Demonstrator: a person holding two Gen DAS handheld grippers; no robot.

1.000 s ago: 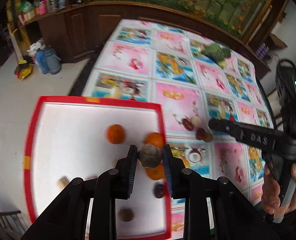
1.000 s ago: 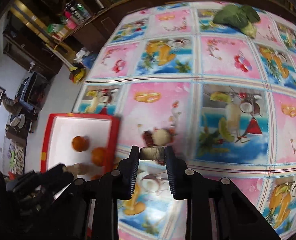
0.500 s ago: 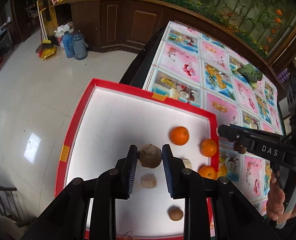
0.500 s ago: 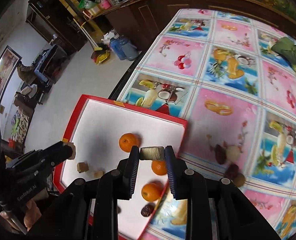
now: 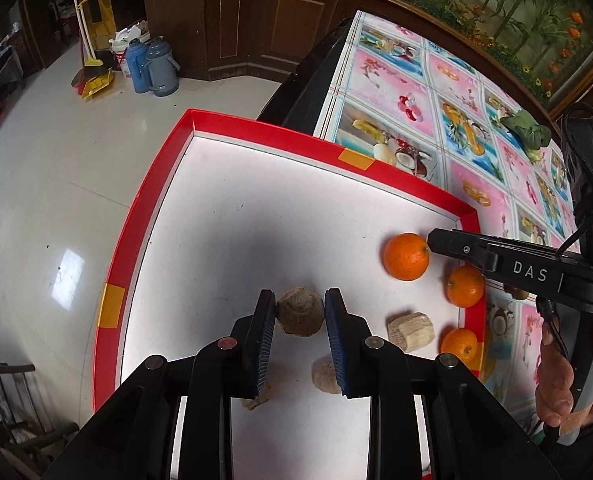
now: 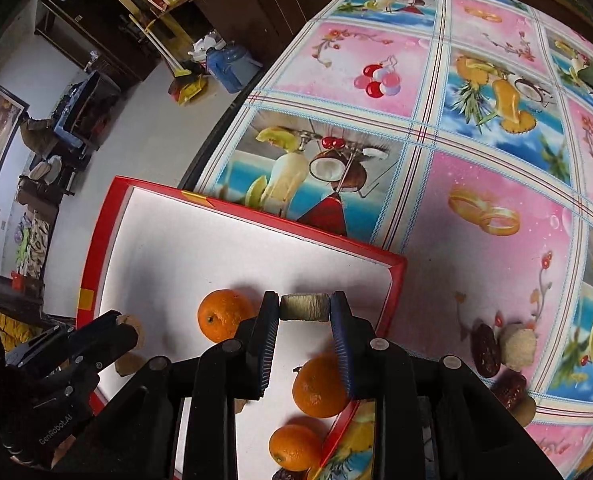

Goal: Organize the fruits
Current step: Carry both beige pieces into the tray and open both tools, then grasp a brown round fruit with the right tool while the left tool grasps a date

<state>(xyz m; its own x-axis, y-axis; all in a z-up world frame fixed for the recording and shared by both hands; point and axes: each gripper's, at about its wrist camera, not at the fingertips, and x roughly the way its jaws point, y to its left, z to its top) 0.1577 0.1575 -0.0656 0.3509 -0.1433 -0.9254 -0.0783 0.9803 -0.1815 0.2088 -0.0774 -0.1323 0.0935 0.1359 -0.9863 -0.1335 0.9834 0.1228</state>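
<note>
Both grippers moved over the red-rimmed white tray [image 5: 144, 216]: our left gripper [image 5: 299, 312] clamps a brown husked fruit [image 5: 299, 317], right gripper [image 6: 305, 307] a beige chunk [image 6: 305, 307]; round oranges [image 5: 406, 256] at 3 o'clock.

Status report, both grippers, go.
Left gripper shut on brown fruit over red tray. Right gripper shut on tan piece, above oranges. Nothing blocking.
</note>
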